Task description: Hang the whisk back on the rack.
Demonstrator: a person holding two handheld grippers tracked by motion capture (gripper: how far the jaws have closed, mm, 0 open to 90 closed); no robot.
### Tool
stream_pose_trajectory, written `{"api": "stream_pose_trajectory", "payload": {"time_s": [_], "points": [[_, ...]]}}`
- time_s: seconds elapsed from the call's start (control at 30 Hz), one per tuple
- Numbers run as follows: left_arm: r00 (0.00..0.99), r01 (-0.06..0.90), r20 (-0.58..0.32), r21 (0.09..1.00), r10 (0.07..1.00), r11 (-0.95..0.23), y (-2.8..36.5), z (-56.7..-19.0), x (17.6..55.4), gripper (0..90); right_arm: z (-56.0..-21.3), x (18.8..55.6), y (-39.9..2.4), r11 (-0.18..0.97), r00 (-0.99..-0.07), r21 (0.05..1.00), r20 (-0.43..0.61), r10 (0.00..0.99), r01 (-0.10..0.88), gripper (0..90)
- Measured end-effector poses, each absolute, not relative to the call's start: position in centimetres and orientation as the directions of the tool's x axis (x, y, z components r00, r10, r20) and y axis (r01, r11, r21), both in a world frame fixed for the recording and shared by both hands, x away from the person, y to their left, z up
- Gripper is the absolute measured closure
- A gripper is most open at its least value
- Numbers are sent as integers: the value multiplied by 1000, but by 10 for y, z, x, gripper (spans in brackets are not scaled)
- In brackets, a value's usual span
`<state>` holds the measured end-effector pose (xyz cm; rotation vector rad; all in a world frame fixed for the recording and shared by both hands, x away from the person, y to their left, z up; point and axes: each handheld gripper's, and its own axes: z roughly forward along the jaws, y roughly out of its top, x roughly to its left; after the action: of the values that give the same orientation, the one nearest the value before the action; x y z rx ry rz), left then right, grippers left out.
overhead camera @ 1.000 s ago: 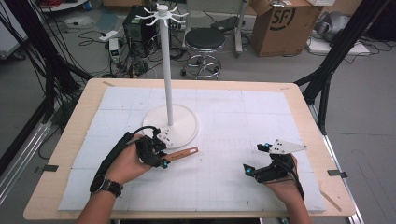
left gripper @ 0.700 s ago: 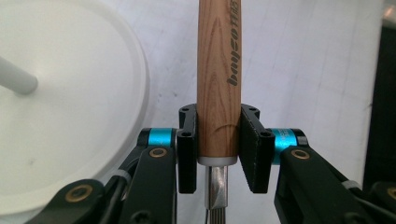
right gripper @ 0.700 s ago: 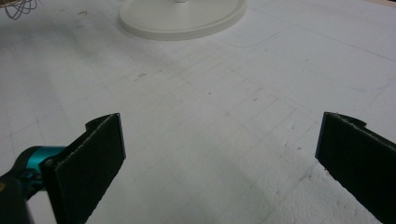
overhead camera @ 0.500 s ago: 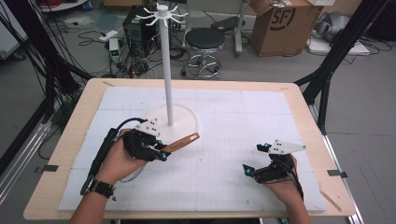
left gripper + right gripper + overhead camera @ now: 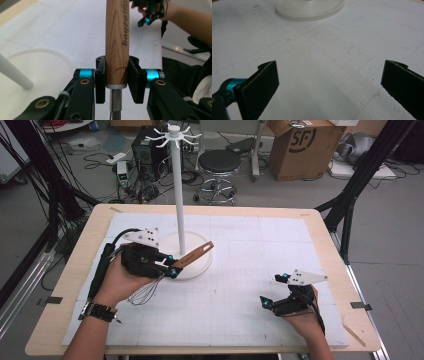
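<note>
Lifted my left gripper off the mat since a second ago; it's clamped on the whisk handle, wires hanging below, beside the hook stand. Right gripper idle, jaws wide. Keep the grip firm and raise the handle end toward the hooks.

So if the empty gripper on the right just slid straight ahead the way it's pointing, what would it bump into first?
Probably the round white base of the hook stand. The right gripper, jaws open and empty, points across bare white mat toward it, with nothing lying between. Depth is hard to judge, so it might slip just past its edge.
</note>
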<state>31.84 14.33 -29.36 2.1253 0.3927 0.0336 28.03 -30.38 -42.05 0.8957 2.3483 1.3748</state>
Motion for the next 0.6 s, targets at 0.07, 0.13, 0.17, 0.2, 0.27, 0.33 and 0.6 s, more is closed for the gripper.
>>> {"api": "stream_pose_trajectory", "payload": {"time_s": [0.07,0.13,0.17,0.2,0.27,0.33,0.6], "points": [[948,258,-117,830,297,-495,146,-286,320,708,-420,280,-304,353,-768,859,71,637,372,4],[947,259,-128,848,294,-463,151,-279,322,708,-420,280,-304,351,-769,859,74,635,372,4],[948,254,-130,858,289,-447,153,-276,322,708,-420,281,-304,352,-770,860,71,635,370,4],[949,252,-129,860,288,-444,155,-273,323,708,-420,281,-304,351,-771,860,72,633,369,4],[950,249,-133,869,283,-427,159,-269,325,708,-421,281,-304,352,-770,859,73,634,371,4],[949,248,-132,872,287,-421,162,-265,326,708,-421,281,-304,353,-770,858,74,634,372,4],[947,237,-122,889,297,-391,177,-247,330,708,-421,281,-303,357,-770,856,71,635,374,4]]}}
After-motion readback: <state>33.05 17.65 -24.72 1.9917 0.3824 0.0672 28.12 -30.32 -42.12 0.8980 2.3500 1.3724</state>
